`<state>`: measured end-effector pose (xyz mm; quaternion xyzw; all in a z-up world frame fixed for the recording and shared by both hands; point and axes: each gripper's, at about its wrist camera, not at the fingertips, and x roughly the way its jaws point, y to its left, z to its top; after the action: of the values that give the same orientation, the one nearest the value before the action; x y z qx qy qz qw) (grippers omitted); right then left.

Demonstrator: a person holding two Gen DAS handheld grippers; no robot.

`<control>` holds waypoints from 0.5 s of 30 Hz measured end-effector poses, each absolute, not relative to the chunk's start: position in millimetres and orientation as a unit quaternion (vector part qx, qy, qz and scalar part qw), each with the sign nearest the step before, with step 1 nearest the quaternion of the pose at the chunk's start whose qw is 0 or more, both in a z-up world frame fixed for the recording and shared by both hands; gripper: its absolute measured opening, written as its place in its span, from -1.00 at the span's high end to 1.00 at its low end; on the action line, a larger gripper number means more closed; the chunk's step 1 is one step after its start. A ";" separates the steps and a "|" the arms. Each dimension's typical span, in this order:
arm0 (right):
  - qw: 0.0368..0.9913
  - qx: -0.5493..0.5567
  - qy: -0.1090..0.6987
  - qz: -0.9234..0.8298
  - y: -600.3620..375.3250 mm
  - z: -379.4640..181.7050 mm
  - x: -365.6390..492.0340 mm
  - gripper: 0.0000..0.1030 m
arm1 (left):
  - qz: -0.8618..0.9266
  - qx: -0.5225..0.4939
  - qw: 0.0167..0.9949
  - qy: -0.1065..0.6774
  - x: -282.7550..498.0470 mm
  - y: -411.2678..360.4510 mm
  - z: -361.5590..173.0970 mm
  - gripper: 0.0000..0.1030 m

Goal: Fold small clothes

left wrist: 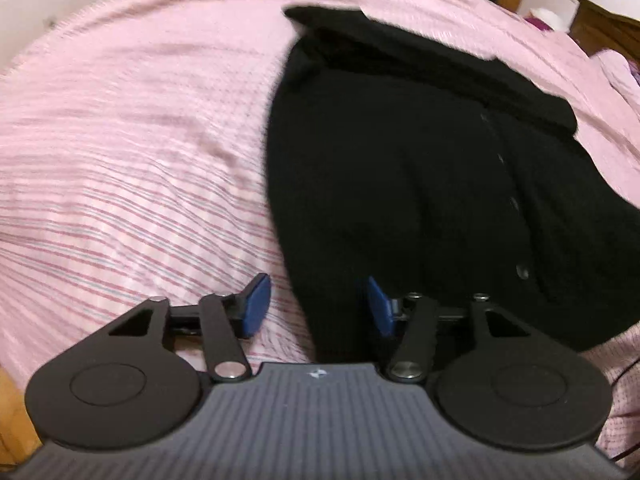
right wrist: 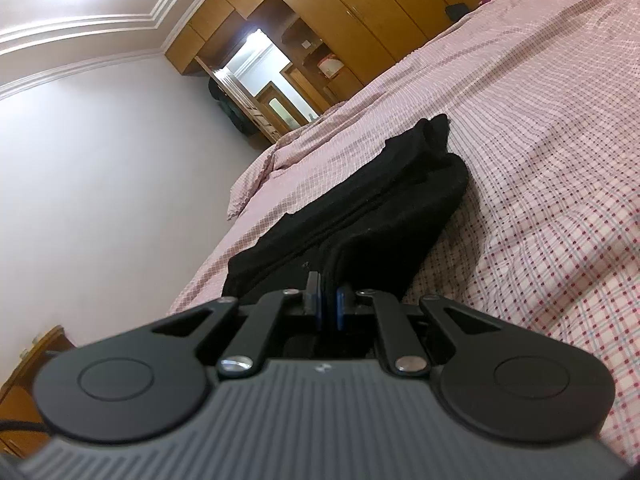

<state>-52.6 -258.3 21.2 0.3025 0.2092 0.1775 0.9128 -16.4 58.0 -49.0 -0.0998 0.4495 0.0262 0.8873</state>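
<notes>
A black knitted cardigan (left wrist: 420,168) with a row of buttons lies on the pink checked bedsheet (left wrist: 140,140). My left gripper (left wrist: 318,306) is open, just above the garment's near left edge, holding nothing. In the right wrist view the same black cardigan (right wrist: 360,208) stretches away from the camera, partly doubled over. My right gripper (right wrist: 329,304) is shut on a thick edge of the cardigan, with fabric pinched between the blue pads.
The bed (right wrist: 540,100) extends far to the right. A wooden wardrobe (right wrist: 340,12) and an open doorway (right wrist: 260,68) stand beyond the bed. A wooden headboard (left wrist: 608,28) and a white object (left wrist: 550,18) sit at the far right.
</notes>
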 end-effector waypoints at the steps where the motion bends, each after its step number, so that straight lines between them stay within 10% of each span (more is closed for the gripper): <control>1: 0.913 0.301 0.209 0.178 -258.1 21.0 -52.5 0.82 | 0.018 -0.100 0.887 0.450 -13.9 56.8 -52.4 -0.34; 5: 0.912 0.301 0.212 0.178 -257.6 19.9 -50.7 0.82 | -0.015 -0.106 0.891 0.442 -4.7 42.3 -58.3 -0.47; 6: 0.913 0.300 0.213 0.178 -257.3 19.6 -50.0 0.82 | -0.019 -0.105 0.891 0.442 -3.7 38.1 -60.7 -0.32; 8: 0.913 0.299 0.213 0.177 -257.1 19.8 -48.7 0.82 | -0.046 -0.127 0.889 0.437 -4.2 40.4 -58.5 0.65; 15: 0.907 0.328 0.187 0.185 -263.7 32.2 -31.4 0.82 | -0.122 -0.257 0.891 0.354 3.2 66.3 -24.0 0.82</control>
<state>-31.4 -263.7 32.2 0.3278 0.1873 0.1854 0.9072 3.2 66.3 -24.0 -0.2571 0.3543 -0.1221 0.8908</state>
